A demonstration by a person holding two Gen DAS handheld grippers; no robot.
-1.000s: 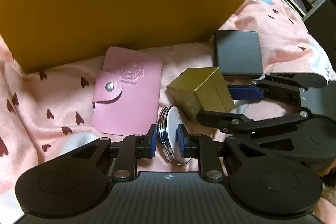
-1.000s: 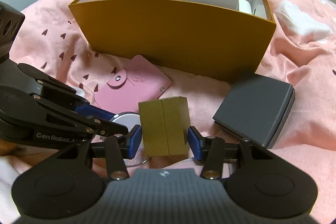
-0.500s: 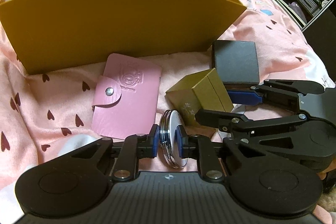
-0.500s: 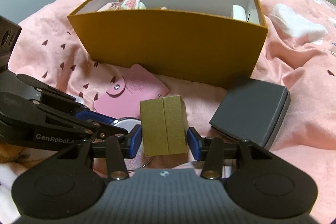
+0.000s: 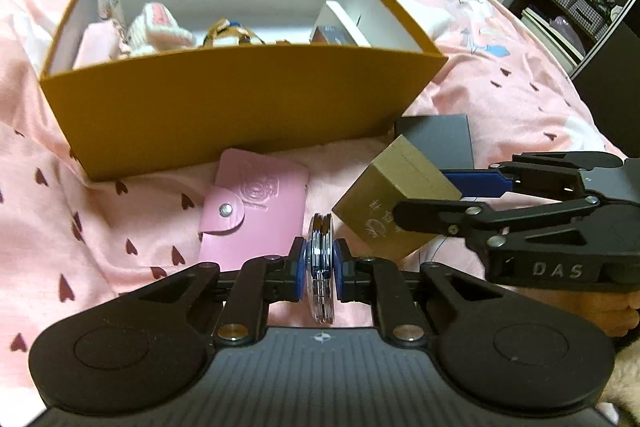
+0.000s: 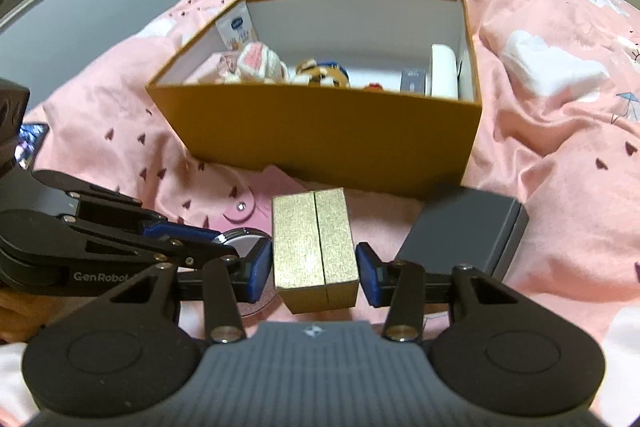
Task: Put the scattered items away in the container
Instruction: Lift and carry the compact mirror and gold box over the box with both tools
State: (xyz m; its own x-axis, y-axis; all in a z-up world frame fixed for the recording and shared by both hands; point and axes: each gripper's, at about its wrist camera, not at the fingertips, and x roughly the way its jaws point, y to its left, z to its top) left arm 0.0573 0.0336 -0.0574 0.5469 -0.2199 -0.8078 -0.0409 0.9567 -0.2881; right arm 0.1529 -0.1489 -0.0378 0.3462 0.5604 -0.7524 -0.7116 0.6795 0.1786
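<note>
A round silver compact mirror [image 5: 320, 227] stands on edge between the blue pads of my left gripper [image 5: 320, 267]; the jaws are closing and press on both its faces. My right gripper [image 6: 314, 271] is shut on a small gold box [image 6: 312, 239], which hangs above the bedding. The gold box [image 5: 384, 195] and right gripper [image 5: 440, 197] also show in the left wrist view, just right of the mirror. The orange container [image 6: 320, 131] sits ahead, open-topped, with several items inside. The mirror [image 6: 244, 243] and left gripper [image 6: 200, 243] lie left of the gold box.
A pink snap card holder [image 5: 256, 211] lies on the pink heart-print bedding [image 5: 100, 227] in front of the orange container [image 5: 240, 107]. A dark grey flat box [image 6: 464, 231] lies to the right of it. Shelves and a doorway stand beyond the bed.
Both grippers have risen with the mirror and the gold box, so the container's inside now shows. The left jaws have narrowed on the mirror.
</note>
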